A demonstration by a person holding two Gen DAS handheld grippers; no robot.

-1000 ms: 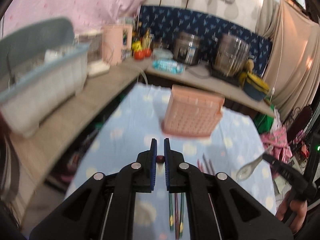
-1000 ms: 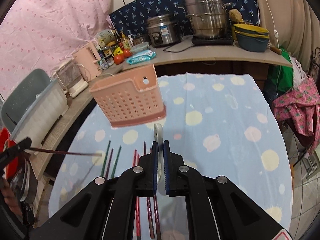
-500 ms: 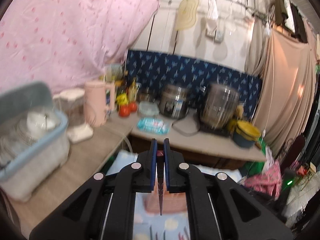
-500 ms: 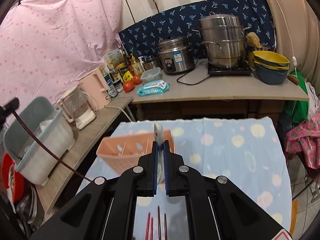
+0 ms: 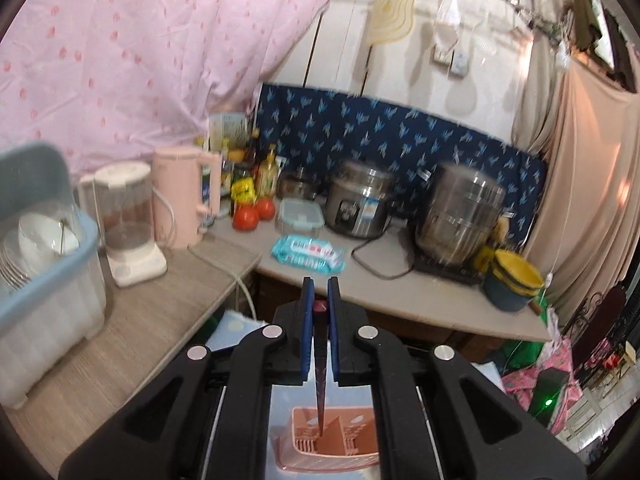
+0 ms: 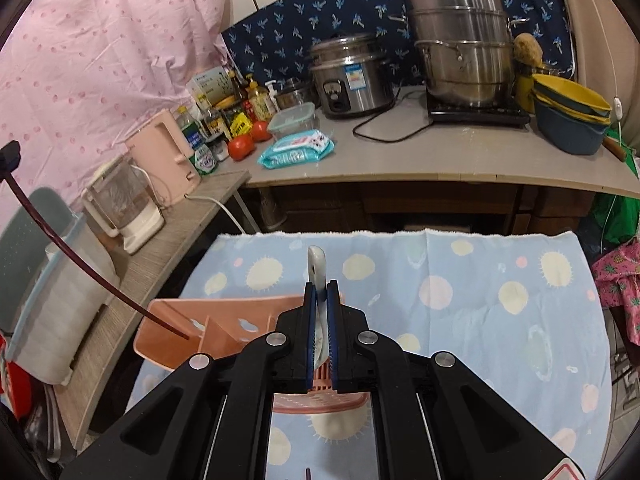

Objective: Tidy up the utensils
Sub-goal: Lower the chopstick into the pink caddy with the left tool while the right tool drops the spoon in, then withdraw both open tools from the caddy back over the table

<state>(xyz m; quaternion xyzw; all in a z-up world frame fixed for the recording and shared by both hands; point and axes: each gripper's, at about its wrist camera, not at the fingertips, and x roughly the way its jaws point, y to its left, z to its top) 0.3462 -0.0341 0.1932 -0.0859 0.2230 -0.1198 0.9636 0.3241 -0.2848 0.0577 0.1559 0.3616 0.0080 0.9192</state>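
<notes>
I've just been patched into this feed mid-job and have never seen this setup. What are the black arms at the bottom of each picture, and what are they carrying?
There is no robot: a person carries a two-finger gripper in each hand, each with a fisheye camera looking along its fingers. The left gripper is shut on a dark red chopstick that hangs tip-down over the pink utensil basket. The right gripper is shut on a white spoon above the same basket, which stands on the blue spotted tablecloth. Behind is a counter with pots.

My right gripper [image 6: 320, 286] hides the spoon's [image 6: 317, 266] lower part and much of the pink basket [image 6: 224, 322]; the picture's edge cuts off the left gripper.
</notes>
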